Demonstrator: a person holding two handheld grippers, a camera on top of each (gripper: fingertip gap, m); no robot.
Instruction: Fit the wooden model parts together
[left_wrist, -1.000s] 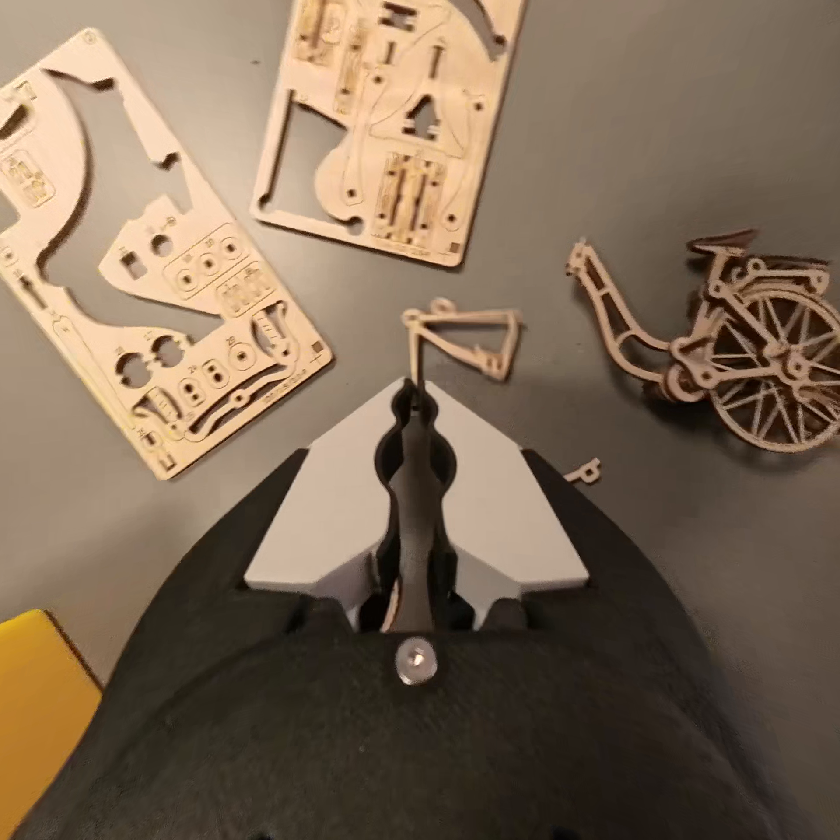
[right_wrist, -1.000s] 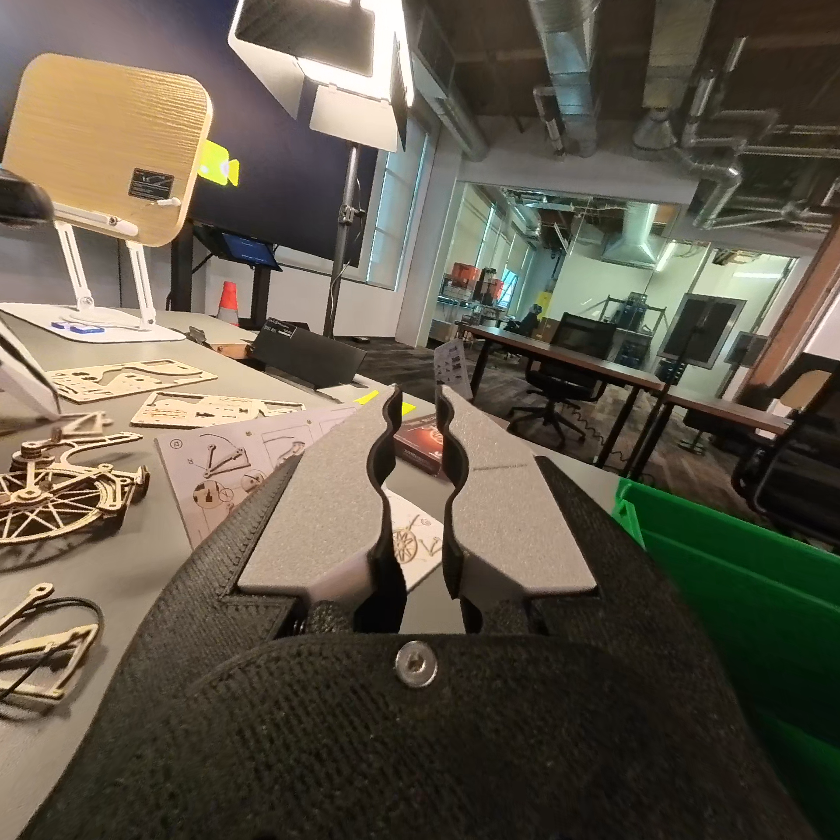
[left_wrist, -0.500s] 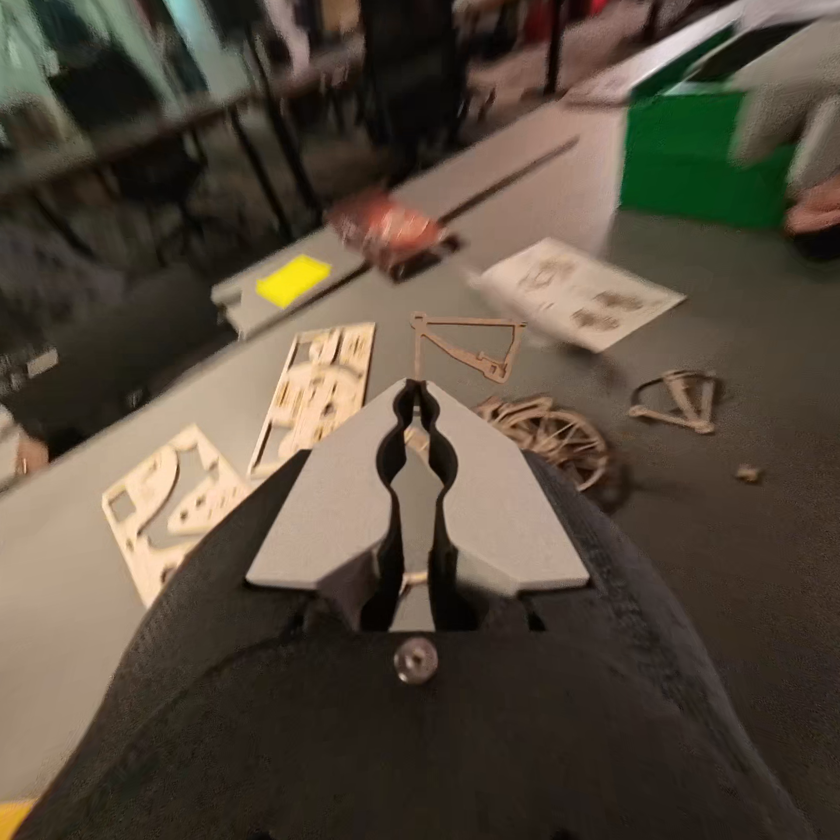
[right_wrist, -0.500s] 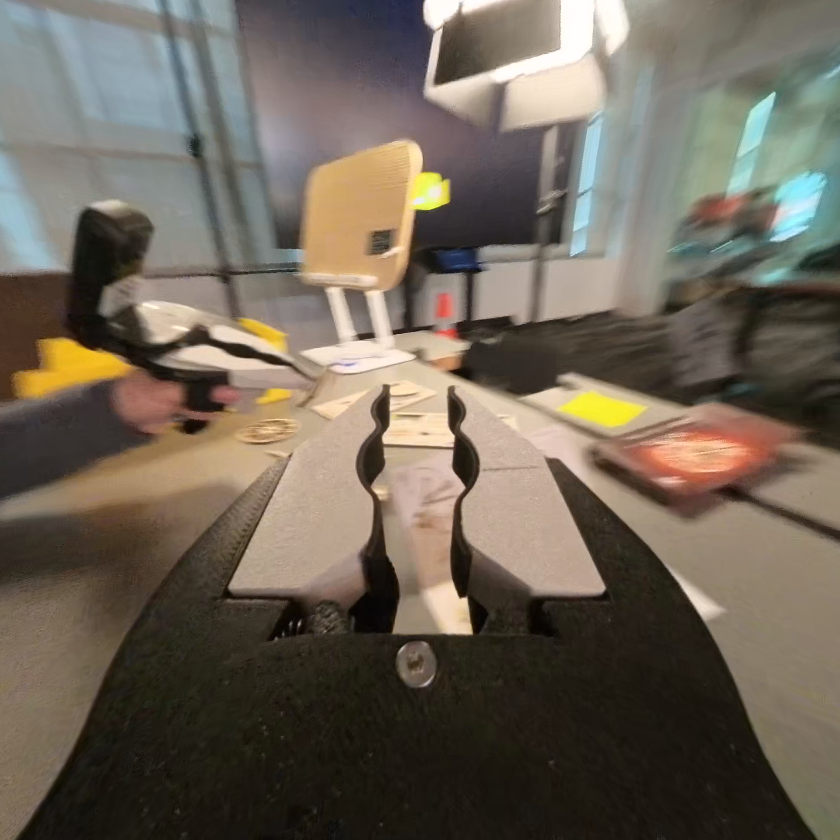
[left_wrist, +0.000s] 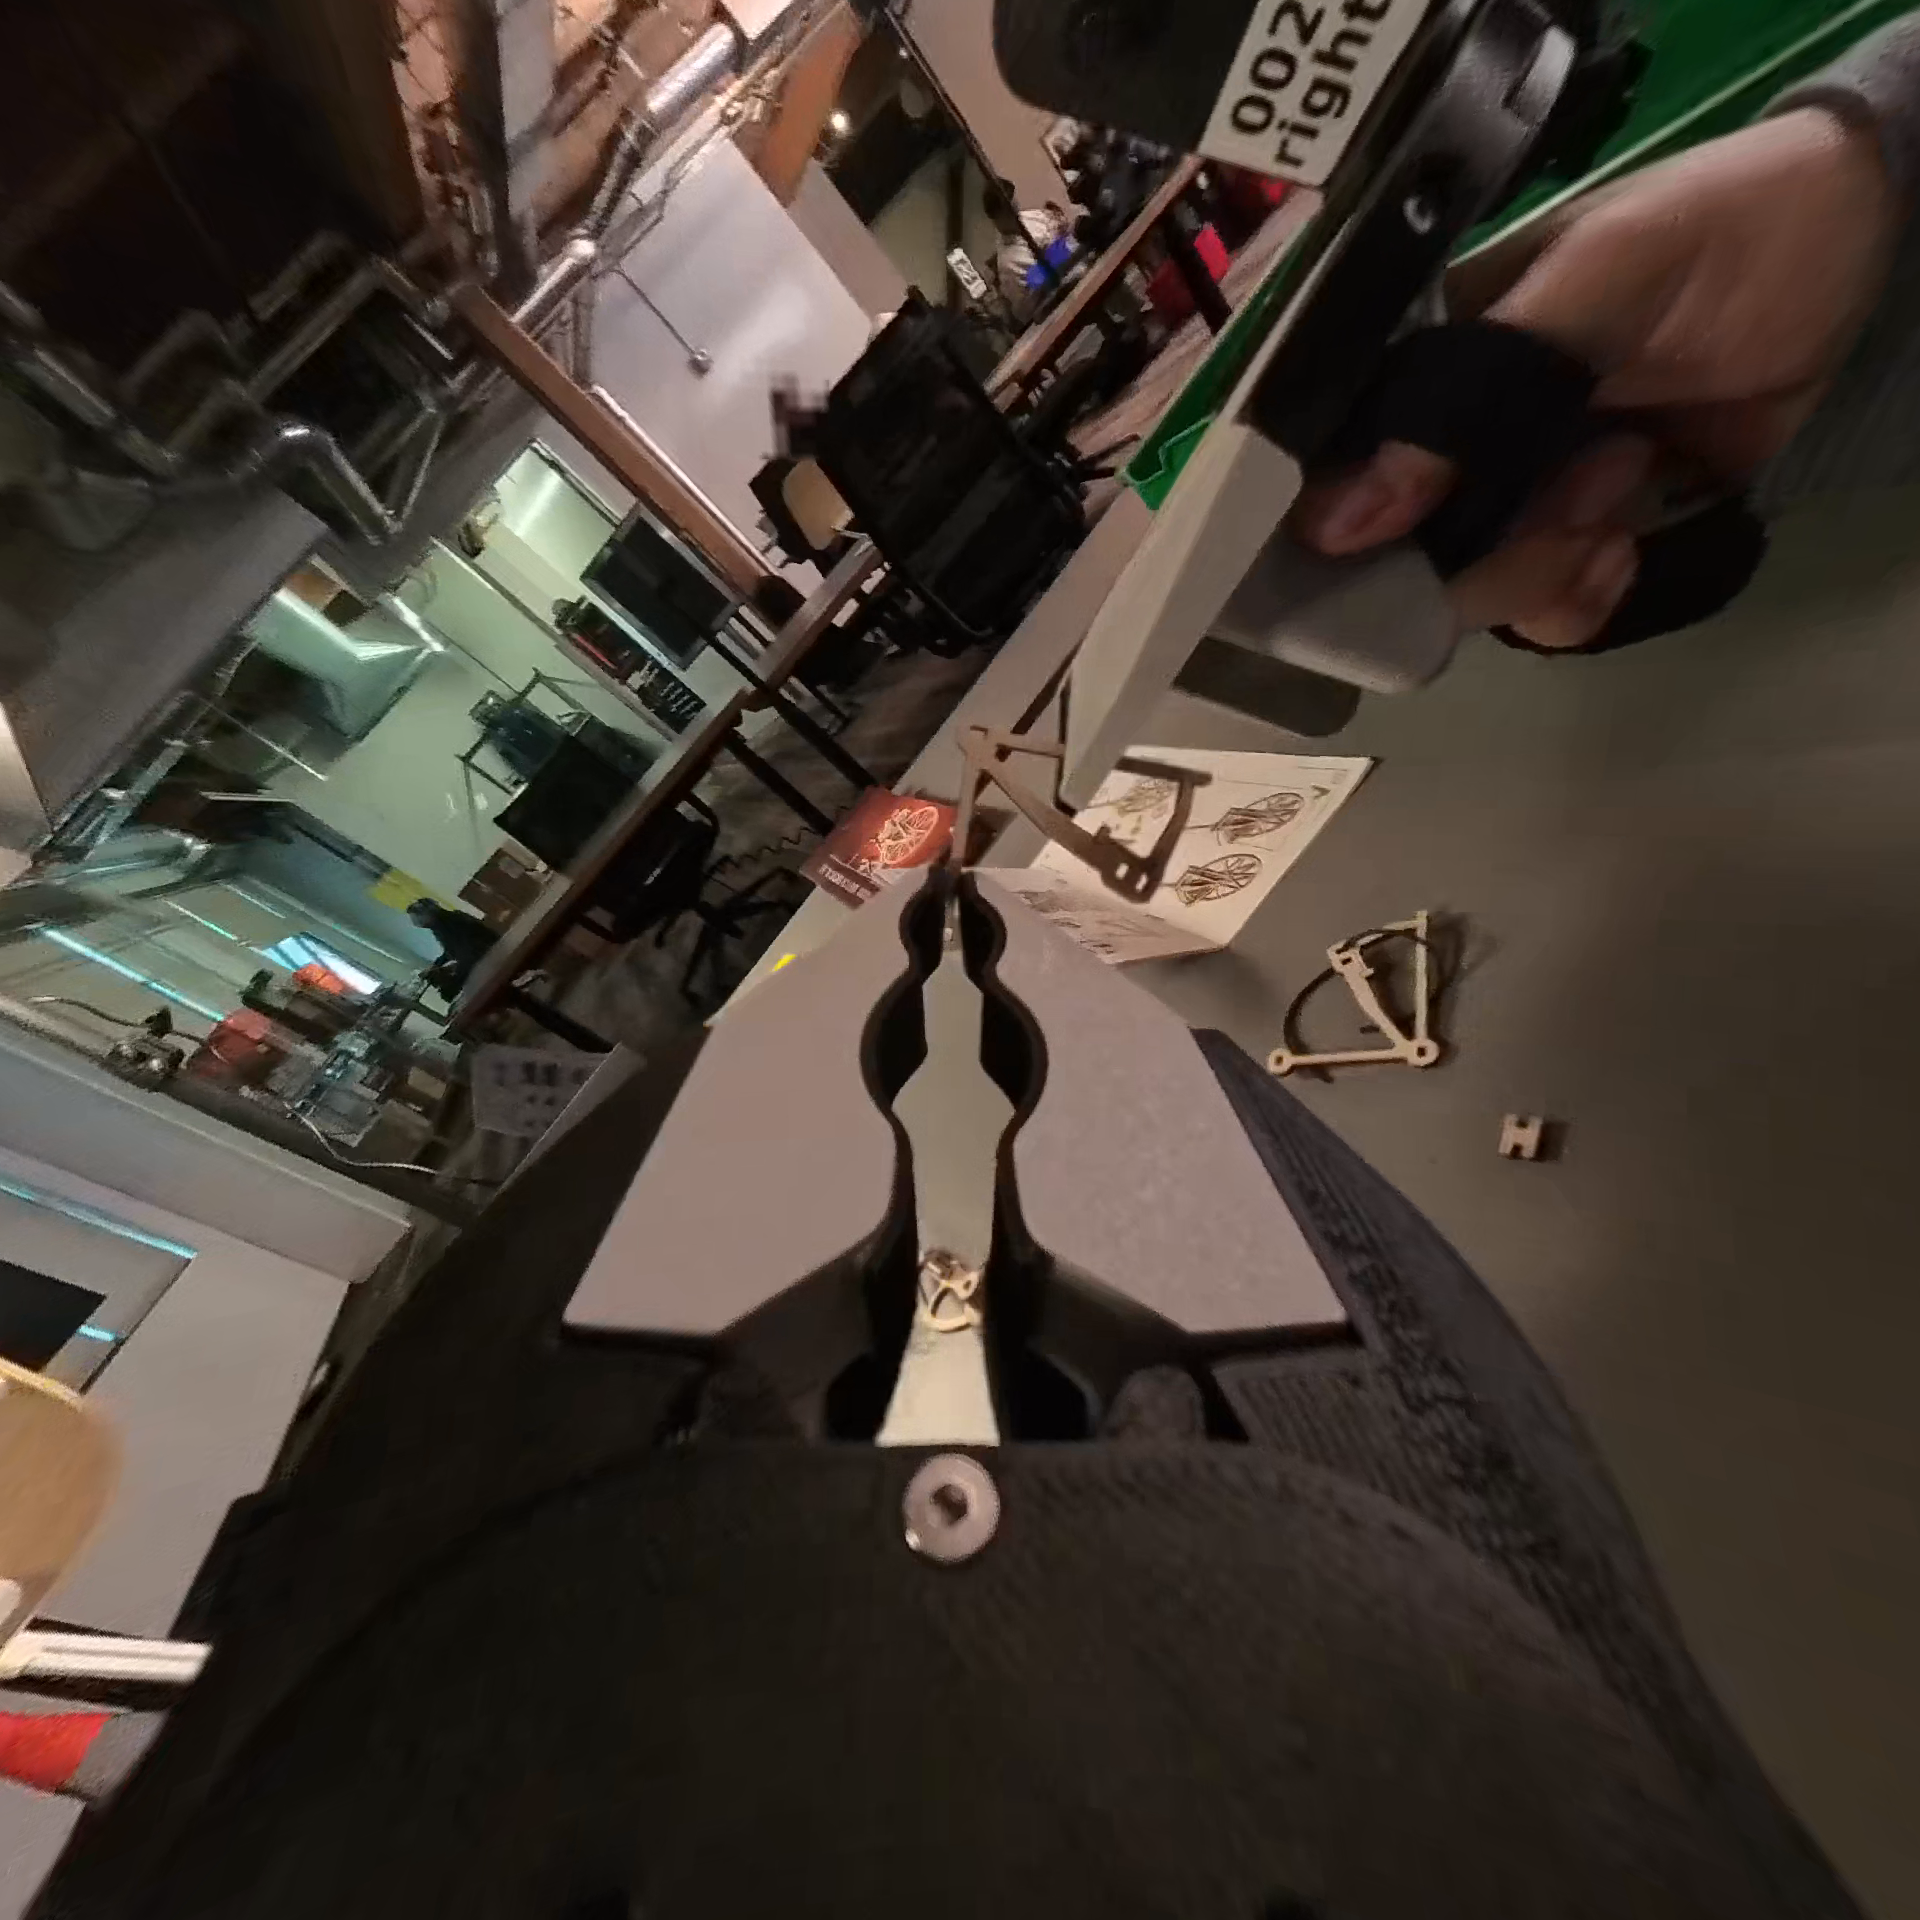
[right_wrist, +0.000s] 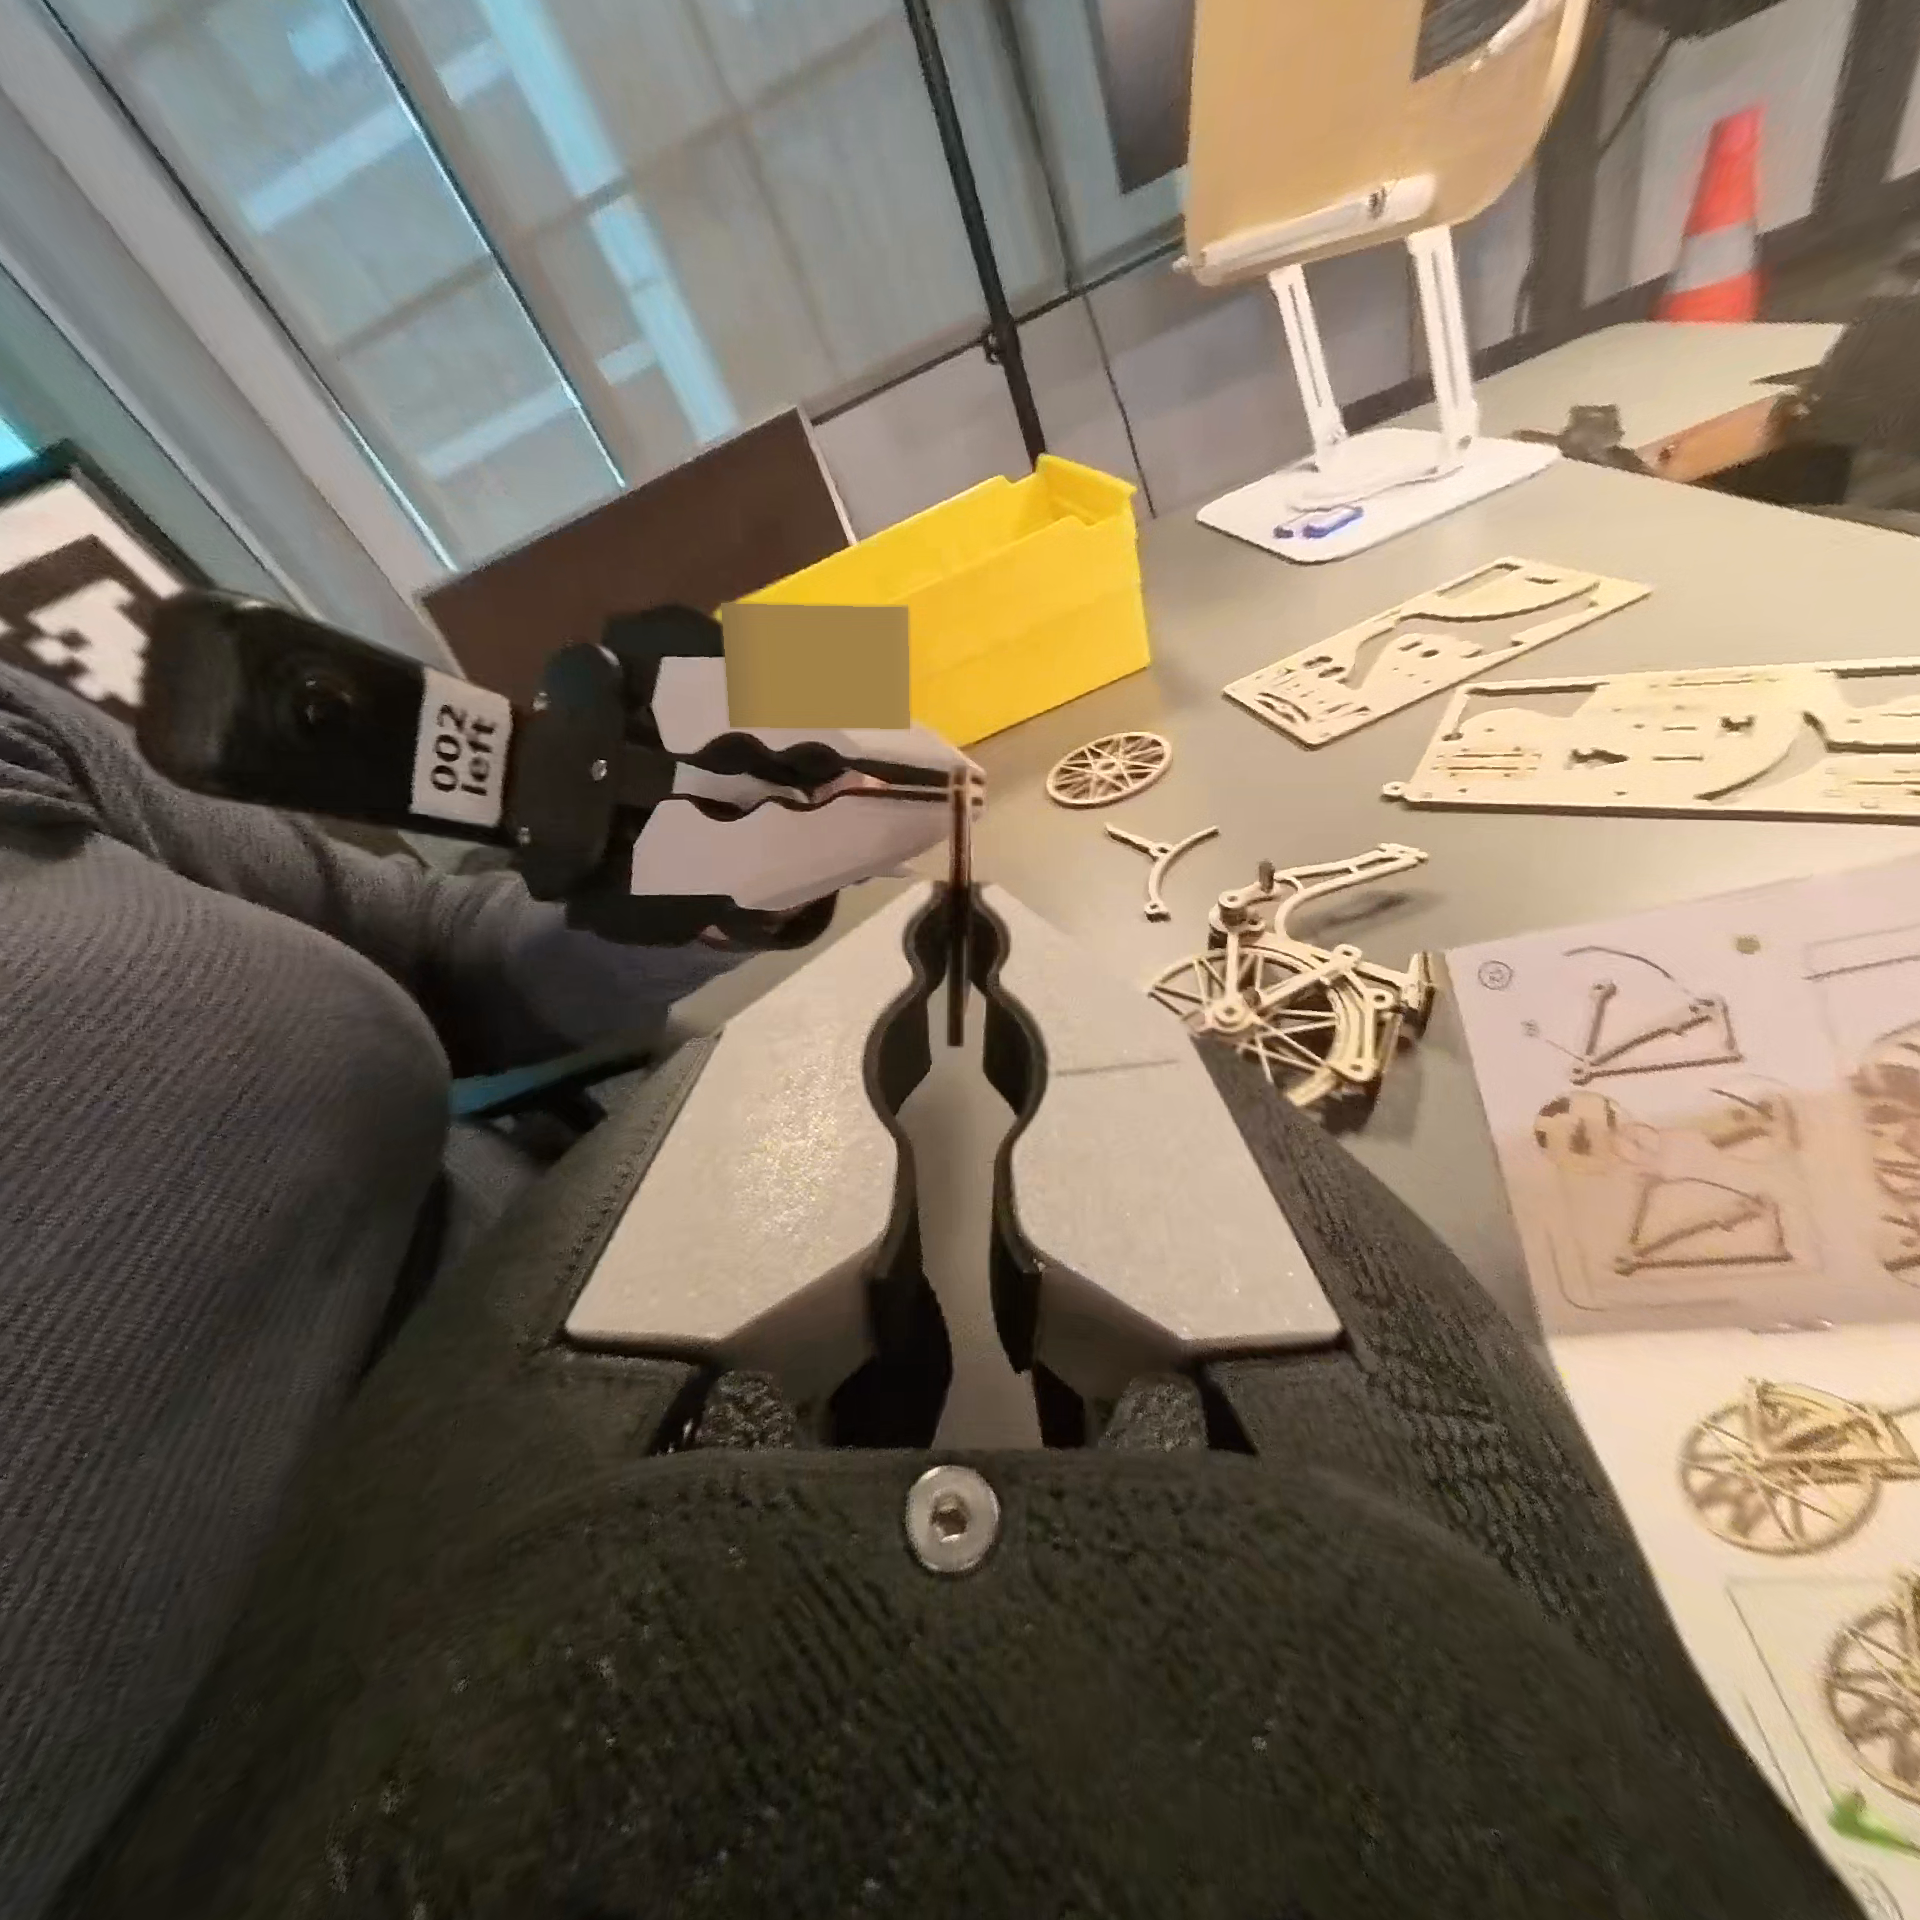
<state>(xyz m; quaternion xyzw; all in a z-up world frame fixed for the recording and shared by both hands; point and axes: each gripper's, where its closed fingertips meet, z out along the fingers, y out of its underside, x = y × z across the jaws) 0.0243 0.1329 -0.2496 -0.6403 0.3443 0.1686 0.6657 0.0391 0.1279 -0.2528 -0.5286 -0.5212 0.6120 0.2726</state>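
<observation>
**Both grippers on the frame piece, mid-air**

We have the left gripper (left_wrist: 954, 894) clamped on the thin wooden frame piece (left_wrist: 1049, 821) at its tips, held above the worktop (left_wrist: 1662, 935). Our right gripper (right_wrist: 956, 904) meets it edge-on, fingers (right_wrist: 1122, 1122) closed on the same piece (right_wrist: 958, 842). On the worktop: half-built bicycle model (right_wrist: 1299, 997) right of the right gripper, loose wheel (right_wrist: 1110, 767) farther off, cut-out sheets (right_wrist: 1662, 738) far right, instruction sheet (right_wrist: 1683, 1122) near right, yellow bin (right_wrist: 997, 613) behind.
</observation>
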